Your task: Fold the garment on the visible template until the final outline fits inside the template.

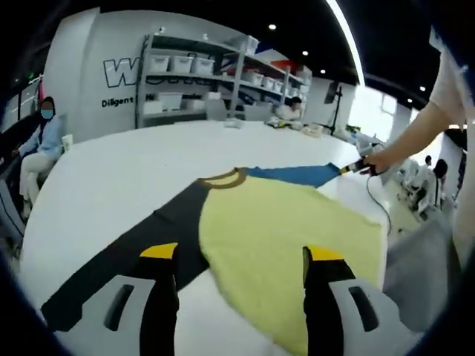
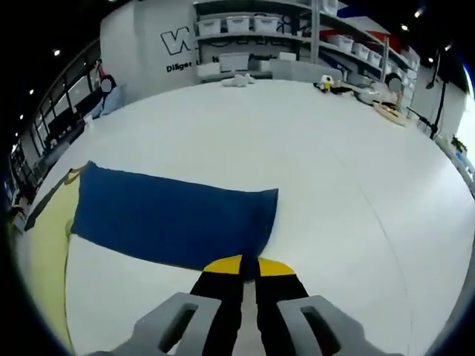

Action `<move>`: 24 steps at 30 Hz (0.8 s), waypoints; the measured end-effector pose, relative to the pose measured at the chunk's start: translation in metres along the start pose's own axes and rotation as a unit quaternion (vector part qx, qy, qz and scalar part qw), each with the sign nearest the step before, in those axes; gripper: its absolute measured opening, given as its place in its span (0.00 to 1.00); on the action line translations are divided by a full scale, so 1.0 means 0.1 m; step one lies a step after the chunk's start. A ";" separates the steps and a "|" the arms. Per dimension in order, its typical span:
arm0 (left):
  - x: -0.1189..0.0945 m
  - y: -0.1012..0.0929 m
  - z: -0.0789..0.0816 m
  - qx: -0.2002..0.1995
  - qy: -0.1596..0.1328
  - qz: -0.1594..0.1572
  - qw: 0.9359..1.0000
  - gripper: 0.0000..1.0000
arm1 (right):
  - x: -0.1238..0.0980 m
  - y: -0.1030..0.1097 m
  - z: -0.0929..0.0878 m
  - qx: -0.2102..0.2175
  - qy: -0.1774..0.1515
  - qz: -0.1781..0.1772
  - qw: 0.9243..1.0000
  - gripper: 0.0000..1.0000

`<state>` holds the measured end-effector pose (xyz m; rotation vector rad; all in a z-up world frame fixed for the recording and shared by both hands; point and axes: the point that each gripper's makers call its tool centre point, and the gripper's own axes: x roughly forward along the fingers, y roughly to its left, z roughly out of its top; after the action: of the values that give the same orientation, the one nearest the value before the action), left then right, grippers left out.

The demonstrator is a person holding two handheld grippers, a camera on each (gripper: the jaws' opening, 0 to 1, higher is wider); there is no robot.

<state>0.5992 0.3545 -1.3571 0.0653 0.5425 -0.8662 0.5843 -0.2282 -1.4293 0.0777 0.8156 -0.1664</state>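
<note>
Your right gripper (image 2: 248, 268) is pinching the cuff end of the blue sleeve (image 2: 171, 219); its jaws are pressed together with the sleeve's edge caught between the yellow tips. From that gripper the sleeve is running away toward 10 o'clock, long axis flat on the white table (image 2: 349, 185), ending at the yellow body (image 2: 46, 252) of the garment.

In the left gripper view your left gripper (image 1: 241, 256) is hovering with jaws wide apart and nothing between them, just above the yellow body's lower edge. The collar (image 1: 223, 178) is lying at 12 o'clock from it, the black sleeve (image 1: 126, 259) is trailing to 8 o'clock, the blue sleeve to 1 o'clock, where the right gripper is showing at its tip.

Judgement: the right hand is the one engaged; the fold is calling for carrying the cuff back along the sleeve's axis toward the body. No template outline is discernible on the table.
</note>
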 end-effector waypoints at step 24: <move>0.03 -0.74 -0.32 0.059 0.036 -0.057 0.996 0.99 | -0.42 0.76 0.97 -0.096 -0.120 0.043 0.987 0.00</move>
<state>0.5327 0.3123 -1.3743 0.1758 0.5660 -1.0102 0.6396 -0.1613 -1.3318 -0.0864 0.5832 -0.0138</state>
